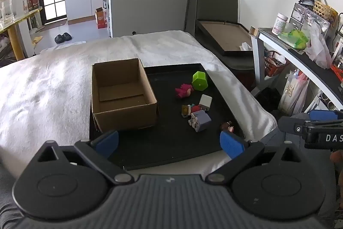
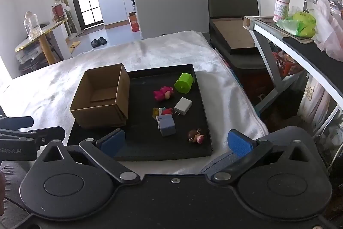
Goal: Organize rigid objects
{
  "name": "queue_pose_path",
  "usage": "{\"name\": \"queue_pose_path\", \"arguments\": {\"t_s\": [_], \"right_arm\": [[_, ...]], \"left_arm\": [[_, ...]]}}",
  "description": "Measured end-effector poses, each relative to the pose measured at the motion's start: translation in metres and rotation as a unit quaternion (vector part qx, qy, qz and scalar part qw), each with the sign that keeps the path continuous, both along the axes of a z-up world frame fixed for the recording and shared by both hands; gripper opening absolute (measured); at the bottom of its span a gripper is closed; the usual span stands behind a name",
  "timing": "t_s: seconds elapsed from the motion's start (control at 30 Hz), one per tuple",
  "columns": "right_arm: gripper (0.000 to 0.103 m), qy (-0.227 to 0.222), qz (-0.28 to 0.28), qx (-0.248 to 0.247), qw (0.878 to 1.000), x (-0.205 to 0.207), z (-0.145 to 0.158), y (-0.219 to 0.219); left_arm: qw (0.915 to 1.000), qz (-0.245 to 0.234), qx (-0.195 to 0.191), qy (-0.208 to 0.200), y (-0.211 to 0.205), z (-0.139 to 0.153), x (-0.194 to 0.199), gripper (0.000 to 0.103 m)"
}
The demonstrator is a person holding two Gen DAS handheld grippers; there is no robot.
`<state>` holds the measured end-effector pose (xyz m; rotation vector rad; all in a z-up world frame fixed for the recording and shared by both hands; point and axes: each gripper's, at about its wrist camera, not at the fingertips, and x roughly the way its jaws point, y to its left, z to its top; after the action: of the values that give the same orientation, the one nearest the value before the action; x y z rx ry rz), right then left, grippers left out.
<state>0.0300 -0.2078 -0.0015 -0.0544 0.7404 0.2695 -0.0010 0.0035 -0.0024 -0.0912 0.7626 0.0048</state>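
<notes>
A black tray (image 1: 171,149) (image 2: 145,149) lies on a white towel. An empty cardboard box (image 1: 122,93) (image 2: 100,98) stands on its left part. On its right lie a green hexagonal pot (image 1: 199,80) (image 2: 184,83), a pink figure (image 1: 184,90) (image 2: 163,93), a white charger (image 1: 205,102) (image 2: 182,106), a small red and yellow toy (image 1: 189,109) (image 2: 163,111), a grey-blue cube (image 1: 200,120) (image 2: 167,126) and a brown-haired figure (image 1: 227,126) (image 2: 196,135). My left gripper (image 1: 169,143) and right gripper (image 2: 175,142) are open and empty, at the tray's near edge.
The towel (image 1: 53,89) covers a bed. A dark chair holding a shallow tray (image 1: 225,38) stands at the back right. A cluttered desk (image 1: 300,53) runs along the right side. The other gripper shows at the right edge (image 1: 315,128) and left edge (image 2: 23,134).
</notes>
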Motion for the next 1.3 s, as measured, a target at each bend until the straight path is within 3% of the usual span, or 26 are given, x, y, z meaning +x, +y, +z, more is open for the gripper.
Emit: {"name": "queue_pose_path", "arguments": {"t_s": [1.3], "right_arm": [[0.103, 0.01, 0.001, -0.008, 1.0, 0.0014, -0.006, 0.0014]], "left_arm": [[0.9999, 0.005, 0.006, 0.009, -0.0002, 0.0003, -0.0035, 0.101]]}}
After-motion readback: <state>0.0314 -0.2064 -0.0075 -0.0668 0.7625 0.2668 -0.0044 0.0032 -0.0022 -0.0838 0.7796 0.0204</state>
